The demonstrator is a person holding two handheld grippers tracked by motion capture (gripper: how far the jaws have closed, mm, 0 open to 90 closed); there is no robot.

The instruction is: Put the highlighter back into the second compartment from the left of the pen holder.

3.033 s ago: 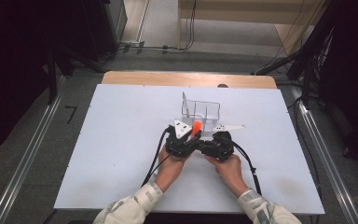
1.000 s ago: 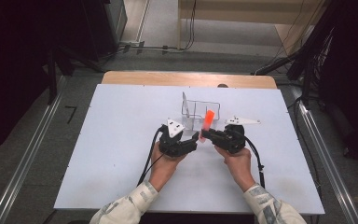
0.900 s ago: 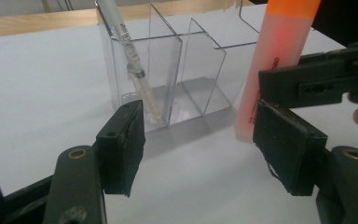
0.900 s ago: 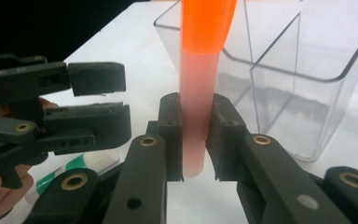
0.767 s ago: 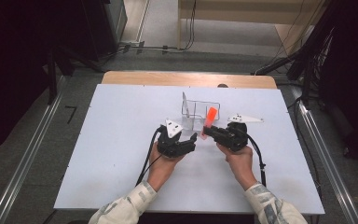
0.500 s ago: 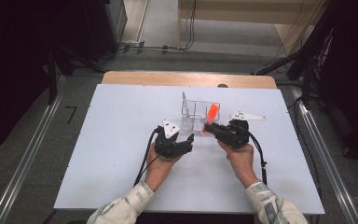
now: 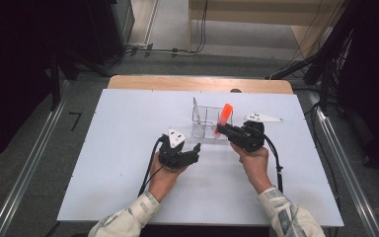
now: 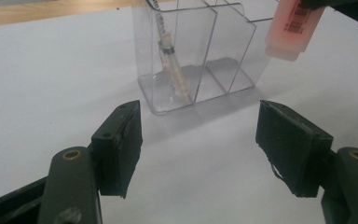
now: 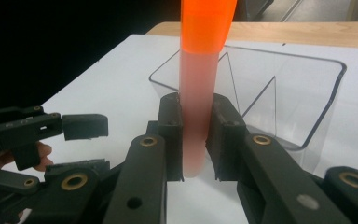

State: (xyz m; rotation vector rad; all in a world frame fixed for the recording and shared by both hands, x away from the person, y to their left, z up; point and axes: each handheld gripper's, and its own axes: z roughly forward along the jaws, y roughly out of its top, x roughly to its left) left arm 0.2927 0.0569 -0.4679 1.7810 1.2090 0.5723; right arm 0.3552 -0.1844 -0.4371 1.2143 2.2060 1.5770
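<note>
Orange tube [image 7: 223, 118] now nearer organiser [image 7: 208, 121]

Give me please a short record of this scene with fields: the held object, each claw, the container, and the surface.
held object: orange-capped tube, pinkish body, upright
right claw: shut on the tube, beside the organizer
left claw: open, nothing between its pads, above the table
container: clear plastic organizer with dividers; one compartment holds a thin syringe-like stick
surface: white table
</note>
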